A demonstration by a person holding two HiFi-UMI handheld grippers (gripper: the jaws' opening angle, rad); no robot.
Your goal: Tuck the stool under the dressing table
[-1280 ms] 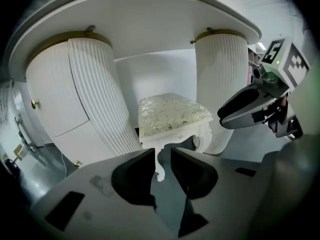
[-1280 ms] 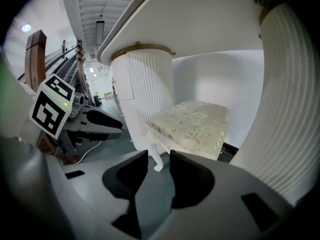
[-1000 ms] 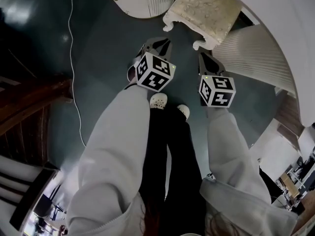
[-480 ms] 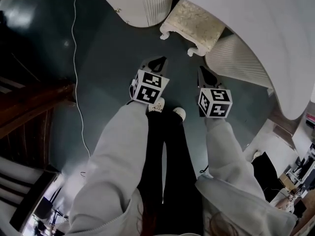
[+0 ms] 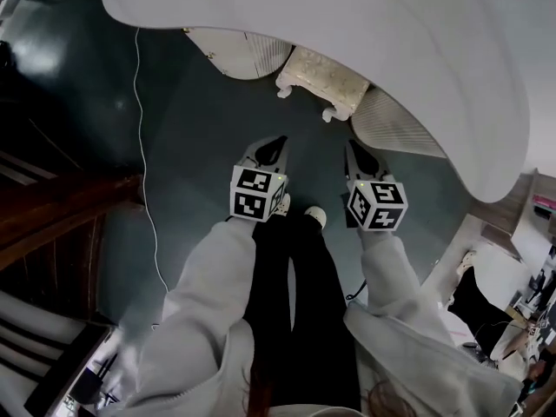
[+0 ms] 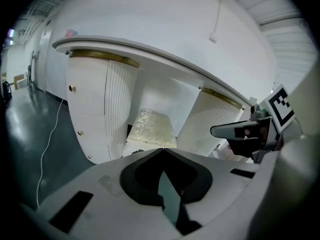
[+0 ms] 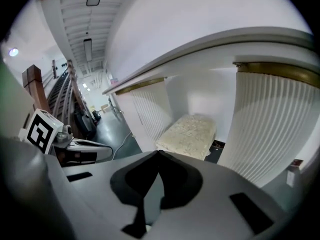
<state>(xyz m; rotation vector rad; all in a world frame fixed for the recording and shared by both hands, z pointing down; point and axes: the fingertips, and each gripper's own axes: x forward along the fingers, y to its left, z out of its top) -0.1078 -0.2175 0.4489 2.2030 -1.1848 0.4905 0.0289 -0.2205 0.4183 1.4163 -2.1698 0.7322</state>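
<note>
The stool (image 5: 318, 74) has a cream patterned cushion and white legs. It stands in the gap between the two ribbed white pedestals, under the edge of the white dressing table (image 5: 365, 33). My left gripper (image 5: 279, 142) and right gripper (image 5: 354, 148) hang side by side over the dark floor, well short of the stool, both shut with nothing in them. In the left gripper view the closed jaw tips of the left gripper (image 6: 161, 149) point at the stool (image 6: 150, 129). The right gripper view shows the right gripper (image 7: 159, 153) with its jaws together and the stool (image 7: 189, 133) beyond them.
A white cable (image 5: 142, 155) trails across the dark floor on the left. Dark wooden furniture (image 5: 52, 207) stands at the left edge. The person's legs and light shoes (image 5: 316, 216) are just behind the grippers. Ribbed pedestals (image 5: 393, 129) flank the stool.
Both grippers have risen and drawn back from the stool, which now looks smaller and farther off. The table top now fills more of the head view.
</note>
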